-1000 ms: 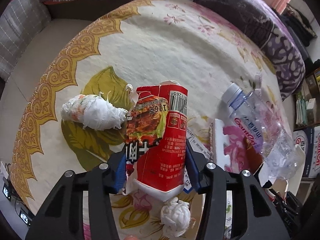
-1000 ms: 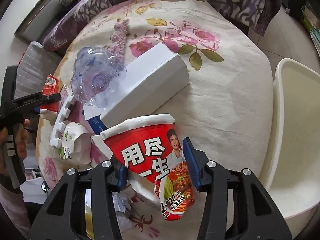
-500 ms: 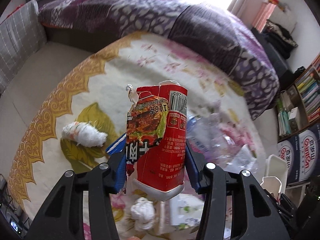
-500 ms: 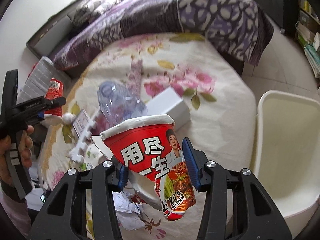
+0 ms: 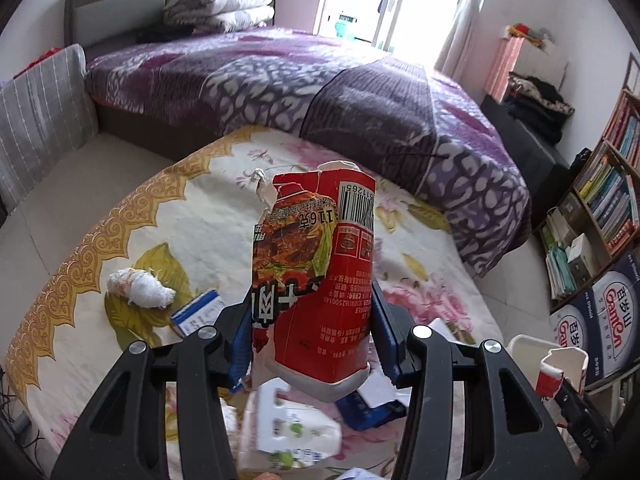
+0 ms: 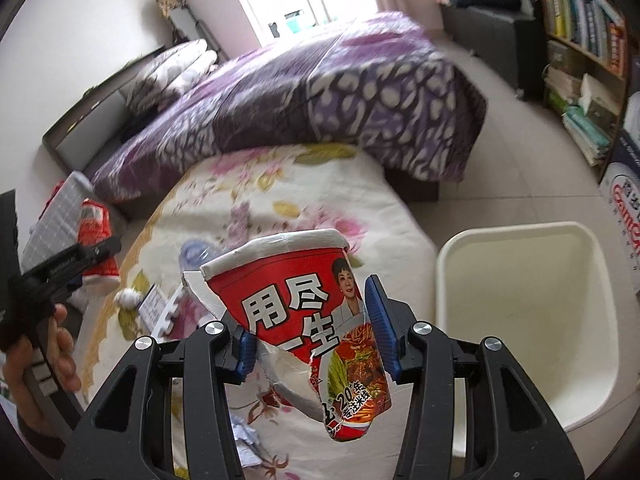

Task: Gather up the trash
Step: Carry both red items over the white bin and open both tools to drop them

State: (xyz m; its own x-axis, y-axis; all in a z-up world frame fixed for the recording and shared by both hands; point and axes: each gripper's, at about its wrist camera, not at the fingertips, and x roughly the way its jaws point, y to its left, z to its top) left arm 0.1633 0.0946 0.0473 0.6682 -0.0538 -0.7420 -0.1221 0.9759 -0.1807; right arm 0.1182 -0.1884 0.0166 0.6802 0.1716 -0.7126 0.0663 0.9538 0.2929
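My left gripper [image 5: 312,344] is shut on a torn red noodle-cup piece [image 5: 316,280] and holds it high above the floral-clothed table [image 5: 120,240]. My right gripper [image 6: 316,340] is shut on another torn red noodle cup [image 6: 304,320], held up left of the empty white bin [image 6: 520,320]. The left gripper and its red piece [image 6: 94,224] also show at the left of the right wrist view. On the table lie a white paper wad [image 5: 140,286], a blue-and-white carton [image 5: 196,312] and a white wrapper [image 5: 292,432].
A purple-covered bed [image 5: 320,92] stands behind the table. A bookshelf [image 5: 608,200] and water cartons [image 5: 592,328] are at the right. The bin's corner [image 5: 524,352] shows low right in the left wrist view. A clear bottle [image 6: 196,256] lies behind the right cup.
Both grippers have lifted with their cup pieces; the table trash has dropped lower and farther in view. The right gripper has swung toward the bin, which now shows more fully.
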